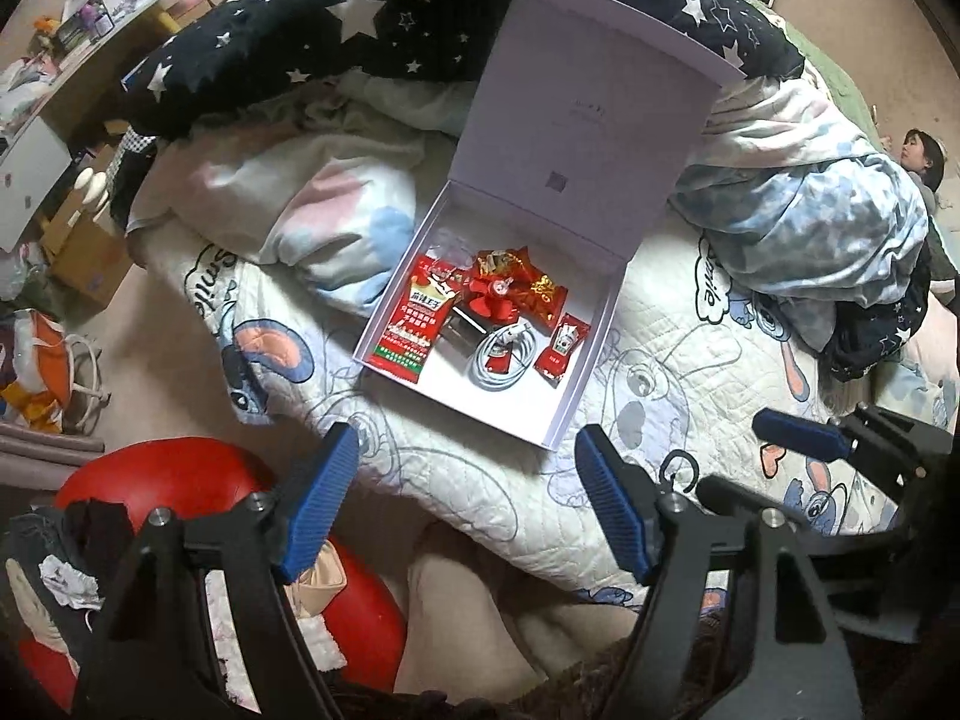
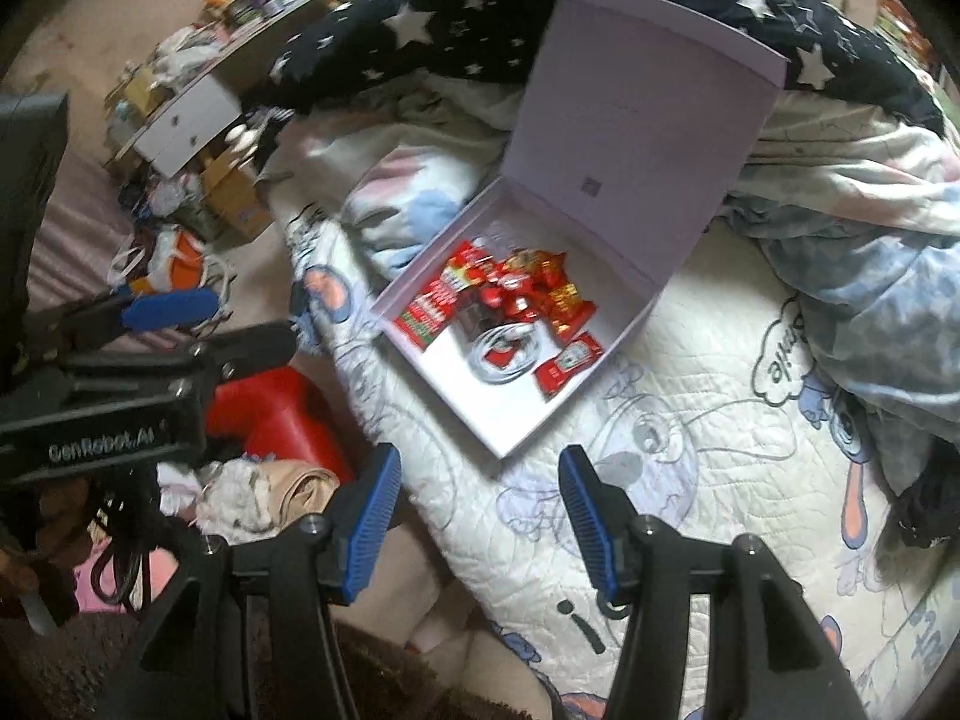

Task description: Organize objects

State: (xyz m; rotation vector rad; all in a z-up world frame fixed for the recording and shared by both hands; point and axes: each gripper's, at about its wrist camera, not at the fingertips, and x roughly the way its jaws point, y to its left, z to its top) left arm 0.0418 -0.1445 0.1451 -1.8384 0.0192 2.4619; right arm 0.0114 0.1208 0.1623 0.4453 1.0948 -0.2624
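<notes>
Both of your blue-padded grippers hang empty above the bed — the left gripper [image 1: 468, 501] with its jaws wide, the right gripper [image 2: 480, 516] spread a little less. The shallow white cardboard box [image 1: 561, 420] sits open on the cartoon-print quilt [image 1: 690, 384], its hinged lid [image 1: 588, 108] propped against the star-patterned dark bedding [image 1: 270, 54]. Inside lie red snack packets [image 1: 414, 324] and a coiled pale-blue cable [image 1: 504, 354], all bunched at the hinge end. If closing comes next, catch the lid's top edge and swing it slowly — steady the box's near wall with the other gripper.
</notes>
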